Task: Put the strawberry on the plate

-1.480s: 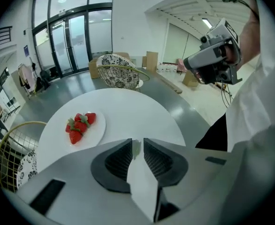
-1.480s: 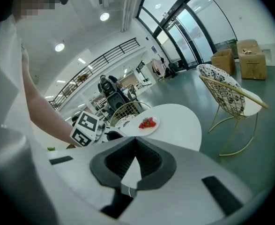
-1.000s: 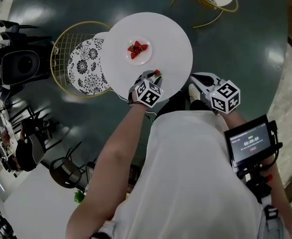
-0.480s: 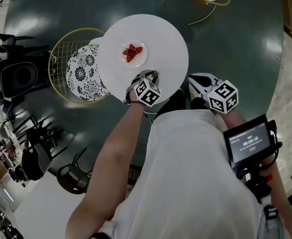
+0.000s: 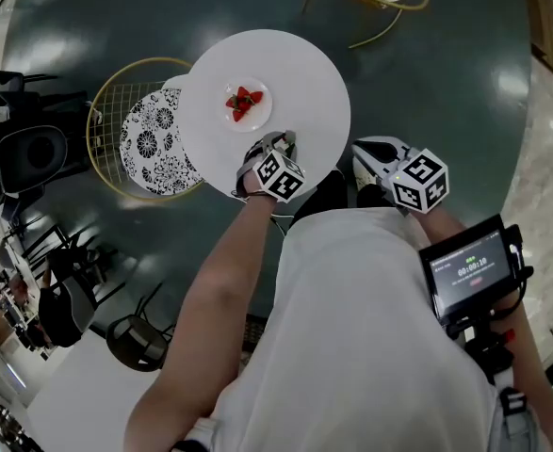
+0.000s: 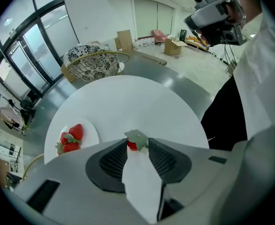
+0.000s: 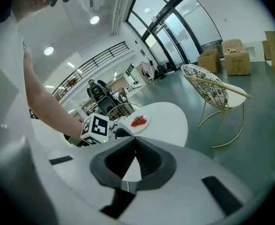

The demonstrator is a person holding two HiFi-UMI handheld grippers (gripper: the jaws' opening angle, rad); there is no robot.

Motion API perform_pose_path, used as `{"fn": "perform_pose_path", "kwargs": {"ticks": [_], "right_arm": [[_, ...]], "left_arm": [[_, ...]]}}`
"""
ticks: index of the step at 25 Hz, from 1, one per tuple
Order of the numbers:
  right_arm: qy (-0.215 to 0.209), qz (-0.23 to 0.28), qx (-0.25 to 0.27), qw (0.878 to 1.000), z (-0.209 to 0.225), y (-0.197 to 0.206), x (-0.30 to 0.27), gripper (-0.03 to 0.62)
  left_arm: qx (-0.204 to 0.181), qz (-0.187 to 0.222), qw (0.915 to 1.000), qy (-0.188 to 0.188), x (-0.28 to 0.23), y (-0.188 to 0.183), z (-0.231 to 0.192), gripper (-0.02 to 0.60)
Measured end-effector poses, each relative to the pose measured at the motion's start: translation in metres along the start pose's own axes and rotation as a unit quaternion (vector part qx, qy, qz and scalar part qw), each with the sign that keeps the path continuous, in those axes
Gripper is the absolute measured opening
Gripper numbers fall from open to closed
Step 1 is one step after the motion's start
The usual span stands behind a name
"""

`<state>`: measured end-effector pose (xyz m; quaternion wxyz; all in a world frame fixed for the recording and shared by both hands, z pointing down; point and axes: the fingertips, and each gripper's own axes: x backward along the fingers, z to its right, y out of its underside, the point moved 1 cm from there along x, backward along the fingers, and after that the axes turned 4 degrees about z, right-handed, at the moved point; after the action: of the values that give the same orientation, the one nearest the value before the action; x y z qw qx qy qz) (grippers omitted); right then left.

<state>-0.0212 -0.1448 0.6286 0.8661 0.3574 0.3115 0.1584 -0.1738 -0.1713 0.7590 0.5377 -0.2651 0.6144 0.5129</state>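
On the round white table (image 5: 304,73) stands a small white plate (image 5: 260,113) with a few strawberries (image 5: 243,102) on it. My left gripper (image 5: 285,139) is over the table's near edge, well short of the plate. In the left gripper view one strawberry (image 6: 132,145) with a green leaf sits between the tips of the left gripper (image 6: 137,142). Those jaws are opening. The plate (image 6: 92,135) lies to the left ahead. My right gripper (image 5: 361,158) hangs off the table's right side. Seen close, the right gripper (image 7: 136,144) is shut and empty.
A gold wire chair with a black-and-white cushion (image 5: 149,135) stands against the table's left side. A second such chair (image 7: 212,90) is farther off on the dark floor. Black chairs (image 5: 31,153) crowd the left. A small screen (image 5: 469,271) hangs by the person's right side.
A second ago the lone strawberry showed red beside the left gripper's tips; now the tips are over it and it is hidden in the head view. The right gripper has kept still.
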Motion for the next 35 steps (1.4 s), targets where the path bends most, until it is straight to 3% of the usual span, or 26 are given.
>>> {"fn": "perform_pose_path", "kwargs": {"ticks": [14, 21, 35], "right_arm": [[0.013, -0.007, -0.005, 1.000, 0.005, 0.005, 0.013, 0.006], [-0.006, -0.010, 0.011, 1.000, -0.004, -0.009, -0.009, 0.006], [-0.045, -0.034, 0.035, 0.998, -0.025, -0.038, -0.035, 0.006]], "left_arm": [[-0.009, 0.020, 0.9997, -0.009, -0.002, -0.012, -0.007, 0.123], [0.038, 0.043, 0.9979, -0.030, 0.018, -0.008, -0.021, 0.123], [0.122, 0.074, 0.9853, -0.094, 0.066, -0.008, -0.063, 0.123]]}}
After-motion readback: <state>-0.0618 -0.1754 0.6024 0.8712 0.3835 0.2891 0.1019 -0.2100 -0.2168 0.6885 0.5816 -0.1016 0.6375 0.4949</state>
